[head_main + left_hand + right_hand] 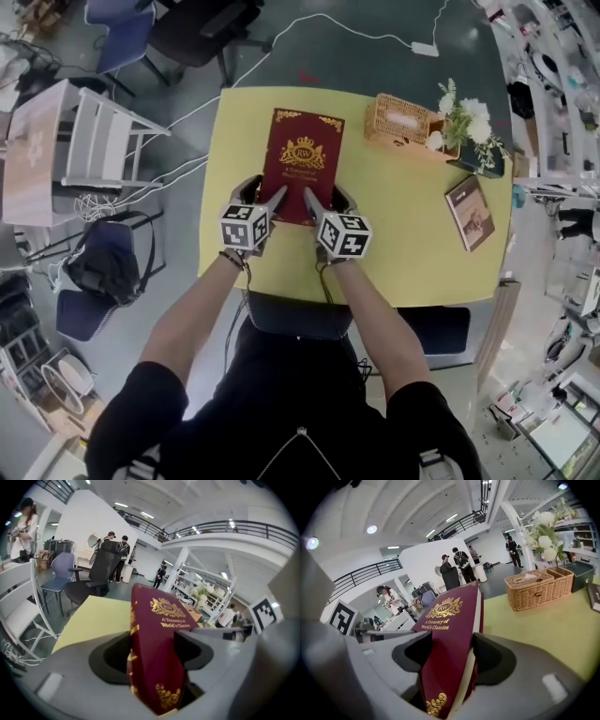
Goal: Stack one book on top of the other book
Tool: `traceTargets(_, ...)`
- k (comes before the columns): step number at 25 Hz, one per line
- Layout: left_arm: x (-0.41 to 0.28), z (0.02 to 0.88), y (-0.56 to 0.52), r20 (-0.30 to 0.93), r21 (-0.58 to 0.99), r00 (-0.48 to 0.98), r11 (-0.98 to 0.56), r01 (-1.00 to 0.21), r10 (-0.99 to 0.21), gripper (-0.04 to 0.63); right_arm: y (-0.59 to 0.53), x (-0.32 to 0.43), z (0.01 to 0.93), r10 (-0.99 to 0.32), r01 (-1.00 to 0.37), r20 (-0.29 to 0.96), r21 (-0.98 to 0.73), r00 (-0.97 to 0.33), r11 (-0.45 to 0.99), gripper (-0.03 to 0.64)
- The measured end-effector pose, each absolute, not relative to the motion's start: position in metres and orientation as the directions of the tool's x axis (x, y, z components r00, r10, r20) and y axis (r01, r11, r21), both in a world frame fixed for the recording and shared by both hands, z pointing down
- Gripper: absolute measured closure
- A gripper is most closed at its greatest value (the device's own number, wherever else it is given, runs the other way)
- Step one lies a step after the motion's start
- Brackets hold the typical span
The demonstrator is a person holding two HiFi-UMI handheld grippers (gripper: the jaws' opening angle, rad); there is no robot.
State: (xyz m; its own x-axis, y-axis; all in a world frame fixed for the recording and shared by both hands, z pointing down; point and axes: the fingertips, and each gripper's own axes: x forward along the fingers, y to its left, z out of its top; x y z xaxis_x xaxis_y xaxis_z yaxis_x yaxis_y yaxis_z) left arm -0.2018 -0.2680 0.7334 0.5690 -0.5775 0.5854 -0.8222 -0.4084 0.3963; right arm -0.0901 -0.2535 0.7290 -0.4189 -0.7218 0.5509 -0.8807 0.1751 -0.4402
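Observation:
A large dark red book [302,159] with gold print is held at its near edge by both grippers, above the yellow table [412,267]. My left gripper [262,195] is shut on its near left corner, and my right gripper [327,199] is shut on its near right corner. In the left gripper view the red book [159,634] stands on edge between the jaws of the left gripper [153,654]. The right gripper view shows the red book [447,630] tilted between the jaws of the right gripper [450,657]. A smaller brown book [470,213] lies flat at the table's right side.
A wicker basket [403,120] and a bunch of white flowers [466,122] stand at the table's far right. A white chair [103,141] and a dark backpack [108,258] are on the floor to the left. People stand far off in the hall.

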Motion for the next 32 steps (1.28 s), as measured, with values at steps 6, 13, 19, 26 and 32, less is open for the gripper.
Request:
traceTargets(6, -0.162, 0.701, -0.233, 0.568, 0.388, 0.574, -0.423, -0.819, -0.590, 0.288, -0.218, -0.051, 0.696, -0.742, -0.882, 0.528, -0.435, -0.414, 0.182, 0.341)
traceTargets(13, -0.120, 0.680, -0.192, 0.557, 0.395, 0.586, -0.433, -0.810, -0.588, 0.288, -0.176, -0.008, 0.675, -0.748, -0.886, 0.525, -0.427, -0.407, 0.182, 0.341)
traceTargets(19, -0.091, 0.686, -0.168, 0.557, 0.415, 0.597, -0.429, -0.802, -0.577, 0.288, -0.153, 0.021, 0.679, -0.742, -0.889, 0.535, -0.419, -0.404, 0.182, 0.341)
traceTargets(26, -0.068, 0.717, -0.147, 0.578, 0.432, 0.610, -0.431, -0.792, -0.542, 0.288, -0.132, 0.044, 0.710, -0.719, -0.888, 0.564, -0.428, -0.406, 0.166, 0.341)
traceTargets(32, -0.066, 0.751, -0.128, 0.601, 0.456, 0.605, -0.398, -0.796, -0.522, 0.290, -0.118, 0.047, 0.742, -0.691, -0.884, 0.585, -0.434, -0.425, 0.176, 0.341)
